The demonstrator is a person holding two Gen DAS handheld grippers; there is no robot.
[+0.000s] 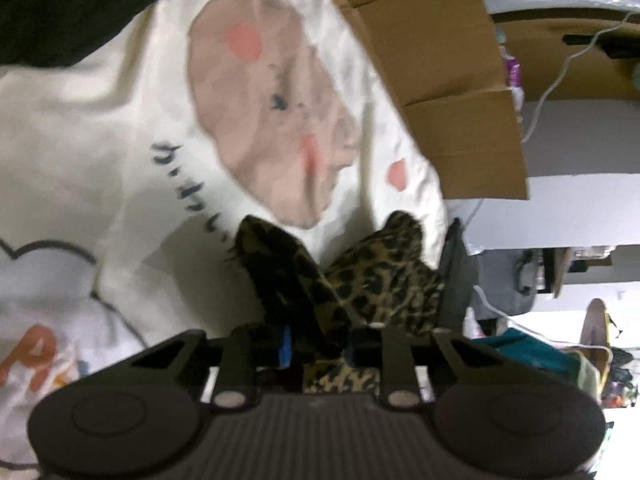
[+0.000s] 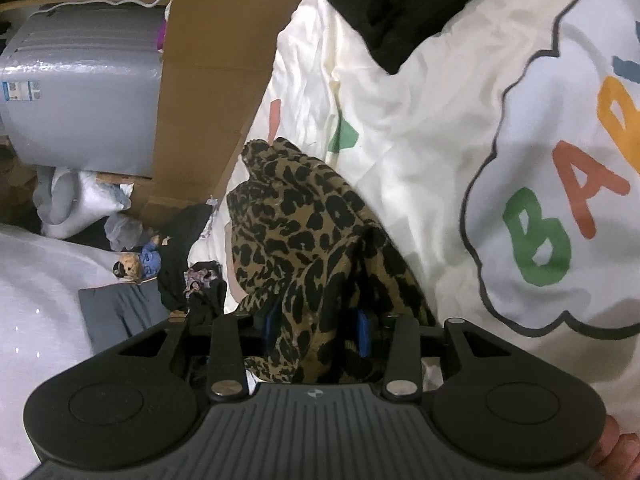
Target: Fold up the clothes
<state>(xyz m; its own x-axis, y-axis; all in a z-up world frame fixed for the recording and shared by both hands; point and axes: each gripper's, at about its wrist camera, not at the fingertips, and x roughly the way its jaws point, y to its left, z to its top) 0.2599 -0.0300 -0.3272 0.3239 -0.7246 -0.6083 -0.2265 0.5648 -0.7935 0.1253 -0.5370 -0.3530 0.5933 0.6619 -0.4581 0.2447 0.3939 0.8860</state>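
A leopard-print garment (image 1: 372,280) is bunched between the fingers of my left gripper (image 1: 318,346), which is shut on it above a cream bedsheet (image 1: 120,128) with cartoon prints. In the right wrist view the same leopard-print garment (image 2: 304,232) fills my right gripper (image 2: 316,332), which is shut on it. Both grippers hold the cloth lifted off the sheet; the blue finger pads (image 2: 362,332) are partly buried in fabric.
A black garment (image 2: 400,4) lies at the sheet's far end. A cardboard panel (image 1: 440,72) stands beside the bed and also shows in the right wrist view (image 2: 208,80). A grey plastic bin (image 2: 80,92), bags and a small teddy bear (image 2: 132,266) clutter the floor.
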